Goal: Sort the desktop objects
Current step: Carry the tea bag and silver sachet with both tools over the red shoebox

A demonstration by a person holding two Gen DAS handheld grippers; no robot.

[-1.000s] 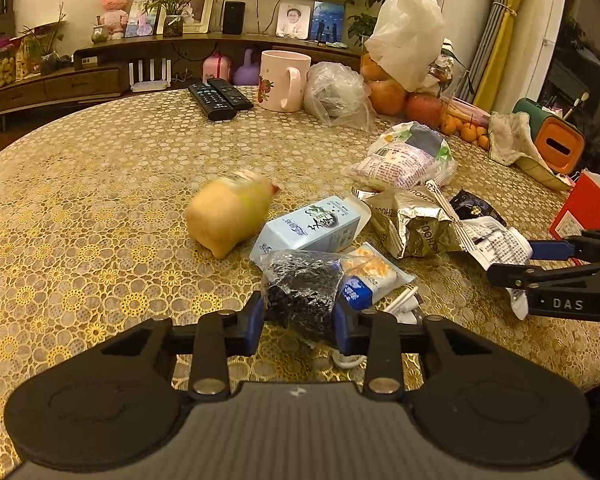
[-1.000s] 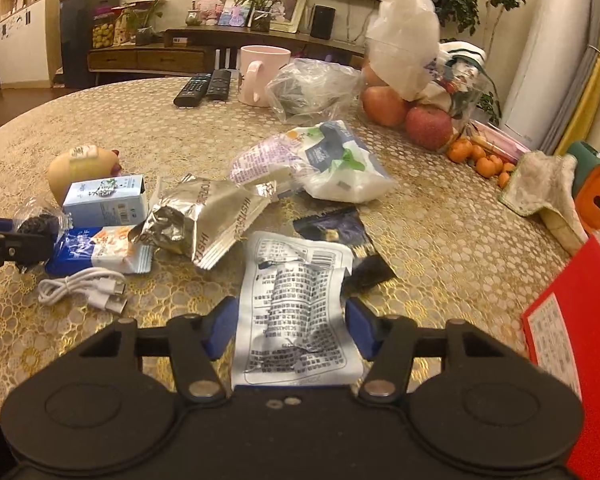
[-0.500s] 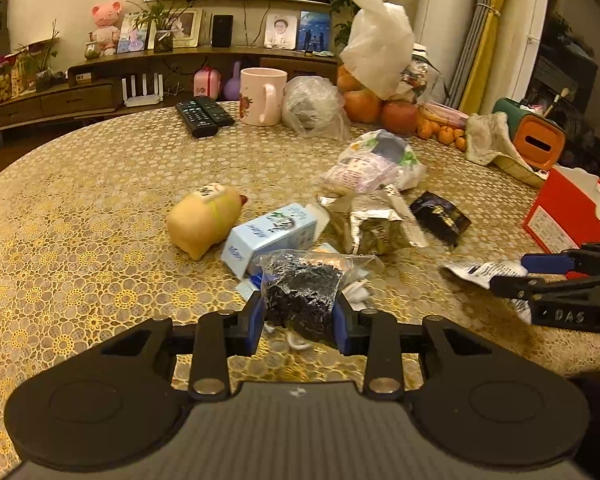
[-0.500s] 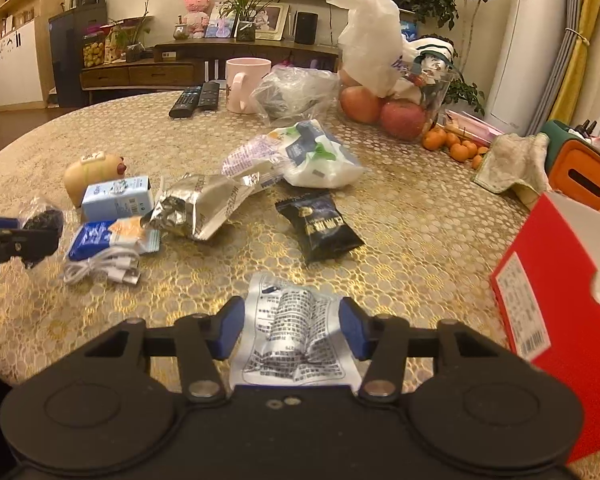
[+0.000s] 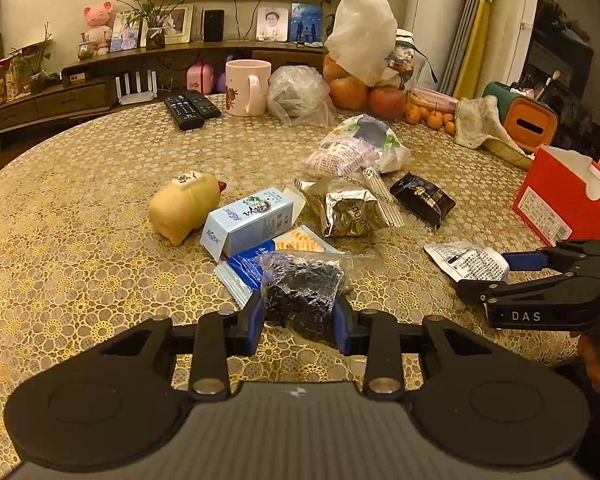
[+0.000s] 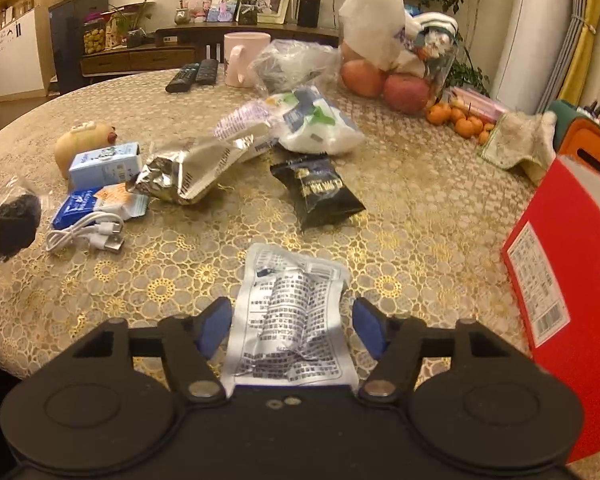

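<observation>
We see the left gripper [image 5: 298,316] clamped on a clear bag of dark bits [image 5: 302,290] above the table [image 5: 80,208] — our right gripper [image 6: 290,326] has just been opening, its pads clear of the white printed packet [image 6: 288,328] lying between them.

We read "DAS" in white letters on the black right claw [image 5: 504,270]. Print on the white sachet [image 6: 288,320], milk carton [image 5: 252,220] and red box [image 6: 556,280] stays too small to read.

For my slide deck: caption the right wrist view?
Right hand-held gripper opening around a silver printed packet beside a red box.
</observation>
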